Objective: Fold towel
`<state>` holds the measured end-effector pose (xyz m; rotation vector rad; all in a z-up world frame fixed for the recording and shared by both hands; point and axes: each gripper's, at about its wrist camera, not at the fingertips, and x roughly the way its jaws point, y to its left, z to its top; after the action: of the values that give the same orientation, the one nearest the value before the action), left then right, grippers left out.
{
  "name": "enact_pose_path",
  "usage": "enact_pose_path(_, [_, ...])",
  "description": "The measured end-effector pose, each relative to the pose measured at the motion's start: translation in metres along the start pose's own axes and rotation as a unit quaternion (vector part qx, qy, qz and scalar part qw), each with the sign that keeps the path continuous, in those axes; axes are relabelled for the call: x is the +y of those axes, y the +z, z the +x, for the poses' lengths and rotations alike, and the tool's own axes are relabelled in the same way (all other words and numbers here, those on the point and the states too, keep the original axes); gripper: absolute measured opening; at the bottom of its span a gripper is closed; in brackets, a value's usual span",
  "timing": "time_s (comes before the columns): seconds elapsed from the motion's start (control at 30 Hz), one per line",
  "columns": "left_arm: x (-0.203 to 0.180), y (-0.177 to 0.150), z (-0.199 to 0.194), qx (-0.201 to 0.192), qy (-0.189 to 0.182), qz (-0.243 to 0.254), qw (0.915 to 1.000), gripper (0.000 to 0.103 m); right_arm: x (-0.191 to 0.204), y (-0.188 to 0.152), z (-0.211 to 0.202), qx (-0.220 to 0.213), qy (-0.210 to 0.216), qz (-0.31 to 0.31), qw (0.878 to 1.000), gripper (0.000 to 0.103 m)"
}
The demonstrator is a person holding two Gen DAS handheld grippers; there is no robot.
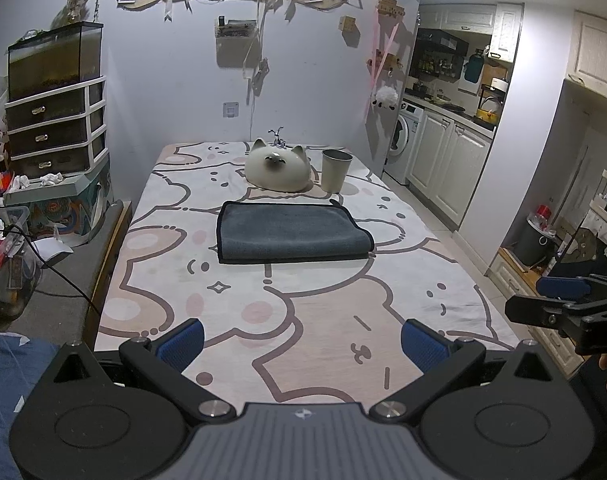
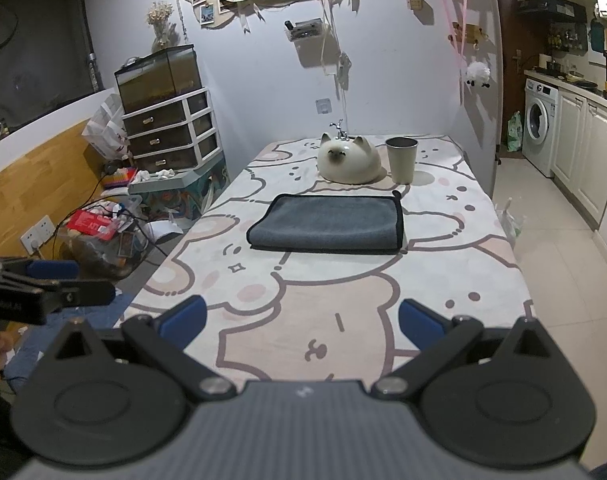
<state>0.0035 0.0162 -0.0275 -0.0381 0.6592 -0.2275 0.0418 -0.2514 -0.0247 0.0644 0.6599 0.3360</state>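
Observation:
A grey towel with a black hem (image 1: 293,233) lies folded flat on the cartoon-print tablecloth (image 1: 231,312), in the middle of the table; it also shows in the right wrist view (image 2: 327,224). My left gripper (image 1: 302,345) is open and empty, held above the table's near end, well short of the towel. My right gripper (image 2: 301,322) is open and empty too, also back from the towel. The right gripper shows at the right edge of the left wrist view (image 1: 559,300); the left gripper shows at the left edge of the right wrist view (image 2: 59,280).
A white cat-shaped ceramic piece (image 1: 277,170) and a beige cup (image 1: 335,170) stand just behind the towel. A drawer unit with a fish tank (image 1: 55,120) stands left of the table. Kitchen cabinets and a washing machine (image 2: 539,124) are on the right.

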Motion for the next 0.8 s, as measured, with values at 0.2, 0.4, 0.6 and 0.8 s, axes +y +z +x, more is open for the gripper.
enact_pose_path(0.2, [0.0002, 0.0001, 0.0000, 0.000, 0.000, 0.000, 1.0000, 0.103, 0.0003, 0.0001, 0.0001, 0.000, 0.000, 0.000, 1.000, 0.103])
enact_pose_path(0.4, [0.0006, 0.0002, 0.0005, 0.001, 0.000, -0.002, 1.0000, 0.103, 0.0005, 0.0002, 0.0002, 0.000, 0.000, 0.000, 1.000, 0.103])
enact_pose_path(0.6, [0.0005, 0.0002, 0.0004, 0.001, 0.000, -0.001, 1.0000, 0.103, 0.0006, 0.0000, 0.0010, 0.002, 0.001, -0.001, 1.000, 0.103])
enact_pose_path(0.8, [0.0008, 0.0004, 0.0004, 0.000, 0.000, -0.002, 1.0000, 0.103, 0.0001, -0.0001, 0.0019, 0.003, 0.002, -0.003, 1.000, 0.103])
